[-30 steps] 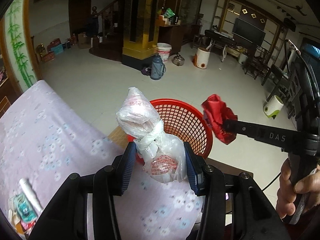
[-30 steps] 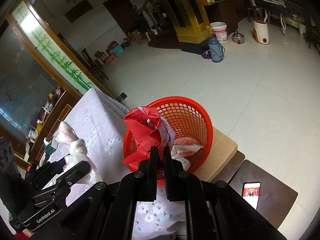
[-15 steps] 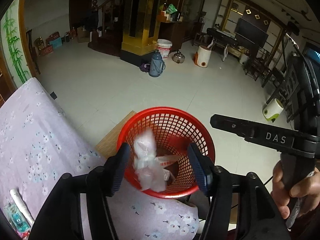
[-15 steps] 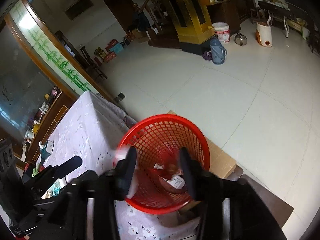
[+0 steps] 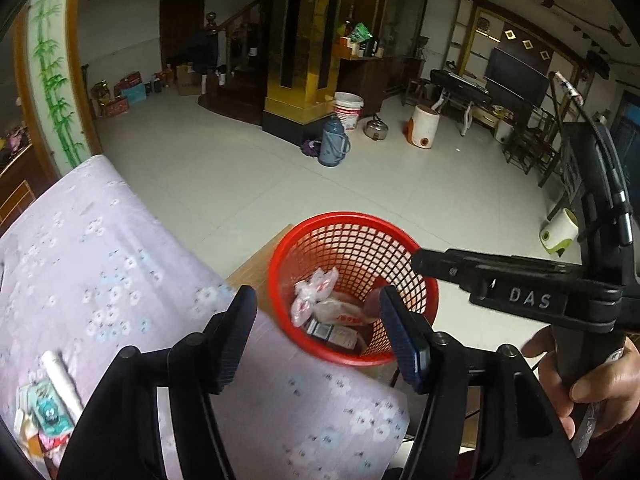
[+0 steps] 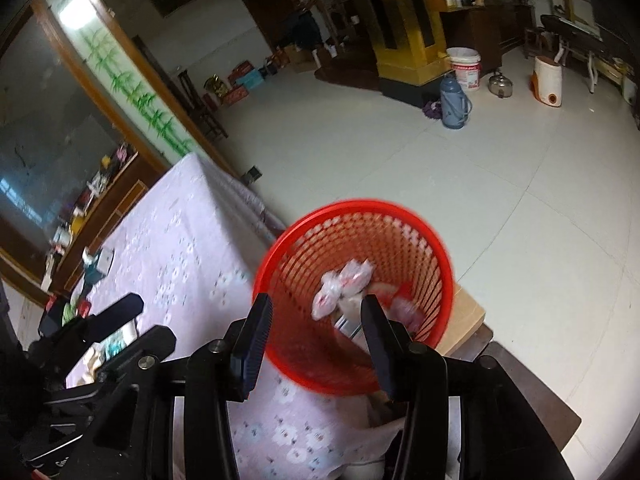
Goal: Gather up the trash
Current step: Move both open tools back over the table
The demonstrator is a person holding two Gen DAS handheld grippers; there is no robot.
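Observation:
A red mesh basket [image 5: 352,240] [image 6: 400,216] stands on a low wooden stool by the table's corner. Inside lie a knotted clear plastic bag [image 5: 314,292] [image 6: 344,284], other wrappers and a small carton [image 5: 334,330]. My left gripper [image 5: 318,312] hangs open above the basket's near rim, with nothing between its fingers. My right gripper [image 6: 316,320] is open too, also over the near rim, and empty. It shows from the side in the left wrist view [image 5: 440,260], held by a hand [image 5: 588,384]. My left gripper's tips [image 6: 108,316] show at the lower left of the right wrist view.
The table wears a lilac flowered cloth [image 5: 100,264] [image 6: 180,240]. A white tube and small packets [image 5: 48,396] [image 6: 96,260] lie on it to the left. Beyond is open tiled floor [image 5: 248,176] with a blue flask [image 5: 334,146], bucket and kettle.
Both grippers opened over the basket: the plastic bag left my left one and the red crumpled wrapper left my right one. Both now lie inside the basket.

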